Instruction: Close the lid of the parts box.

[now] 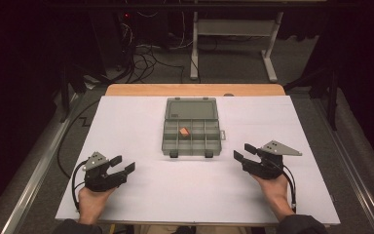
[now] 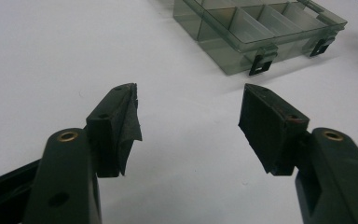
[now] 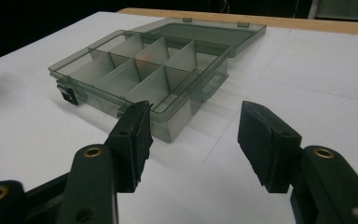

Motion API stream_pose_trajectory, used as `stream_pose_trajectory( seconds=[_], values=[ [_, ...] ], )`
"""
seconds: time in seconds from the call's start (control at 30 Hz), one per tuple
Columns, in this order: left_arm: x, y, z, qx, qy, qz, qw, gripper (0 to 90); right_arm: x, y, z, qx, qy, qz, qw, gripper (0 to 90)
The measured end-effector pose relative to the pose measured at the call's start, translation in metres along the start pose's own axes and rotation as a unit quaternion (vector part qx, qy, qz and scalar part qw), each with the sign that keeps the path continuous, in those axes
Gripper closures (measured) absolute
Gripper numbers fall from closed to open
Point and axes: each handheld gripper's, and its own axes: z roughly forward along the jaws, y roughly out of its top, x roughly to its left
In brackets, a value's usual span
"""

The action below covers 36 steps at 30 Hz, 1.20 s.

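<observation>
Left gripper [image 1: 125, 164], right gripper [image 1: 241, 151]: jaws apart, nothing held. Open compartment box [image 1: 193, 142] seen ahead, between both, roughly equidistant; orange block [image 1: 184, 131] lies inside.

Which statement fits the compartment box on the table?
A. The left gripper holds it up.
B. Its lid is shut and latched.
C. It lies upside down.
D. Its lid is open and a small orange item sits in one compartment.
D: in the high view the compartment box lies with its lid folded back flat, and a small orange item sits in one compartment.
</observation>
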Motion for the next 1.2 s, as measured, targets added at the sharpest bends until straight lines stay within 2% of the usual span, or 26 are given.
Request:
stream_pose_trajectory(
  seconds=[0.23,0.4,0.63,0.77,0.83,0.93,1.2],
  values=[
    [0.000,0.000,0.000,0.000,-0.001,0.002,1.0000,37.7,-0.002,0.007,0.013,0.022,-0.001,0.024,0.9995,47.5],
    [-0.001,0.001,0.001,0.001,-0.002,0.004,1.0000,37.7,0.002,0.013,0.024,0.049,0.003,0.009,0.9988,48.7],
    [-0.001,0.001,0.001,0.001,-0.003,0.005,1.0000,37.7,-0.002,0.024,0.036,0.071,0.011,0.030,0.9970,52.3],
    [-0.001,0.001,0.001,0.002,-0.004,0.006,1.0000,37.7,-0.004,0.031,0.043,0.091,0.010,0.036,0.9952,54.4],
    [-0.001,0.001,0.001,0.002,-0.004,0.006,1.0000,37.7,-0.005,0.034,0.048,0.110,0.014,0.043,0.9929,55.8],
    [-0.001,0.001,0.001,0.003,-0.005,0.006,1.0000,37.7,-0.004,0.038,0.054,0.129,0.012,0.032,0.9910,60.0],
    [-0.002,0.001,0.001,0.004,-0.007,0.006,1.0000,37.7,-0.005,0.049,0.070,0.158,0.007,0.040,0.9866,62.1]
  ],
)
